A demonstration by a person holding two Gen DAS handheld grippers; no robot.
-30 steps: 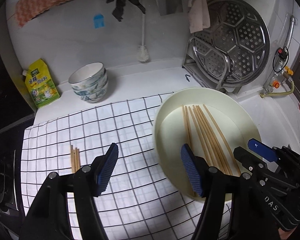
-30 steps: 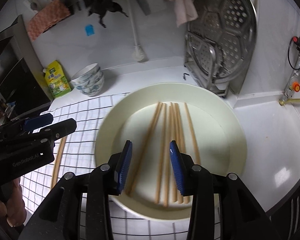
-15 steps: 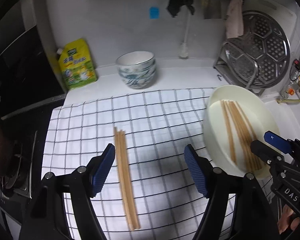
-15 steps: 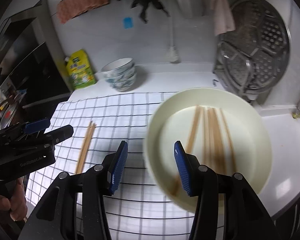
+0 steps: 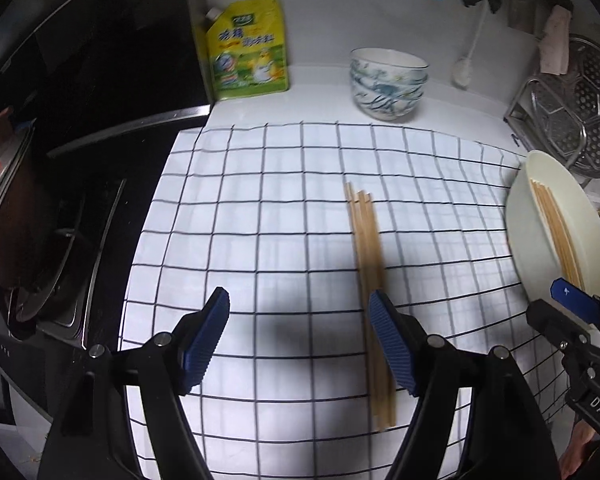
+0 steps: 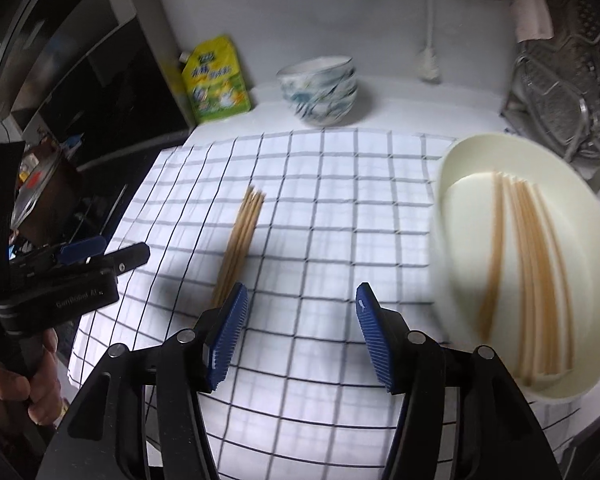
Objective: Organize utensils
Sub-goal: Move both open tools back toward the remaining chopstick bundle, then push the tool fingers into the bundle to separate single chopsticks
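While both grippers hover over the checked cloth (image 5: 284, 208) on the table, the job looks partly done to me. One small bundle of chopsticks (image 5: 370, 280) already lies on the cloth, running from about 12 to 6 o'clock in the left wrist view, looks like three or four sticks, hard to split them with the blur. The rest sit in the cream plate (image 6: 580, 216) out at 3 o'clock, roughly six sticks (image 6: 536, 272) fanned side by side, so most of the sorting is left.

The left gripper (image 5: 300, 340) is spread wide with nothing between its pads; its right pad sits just beside the bundle's near end. The right gripper (image 6: 300, 332) is empty too, jaws opening, only cloth showing in the gap.

Other stuff: one stack of patterned bowls (image 5: 388, 84) at 12 o'clock, one yellow refill pouch (image 5: 248, 48) at 11, one metal steamer rack (image 5: 584, 116) at 2.
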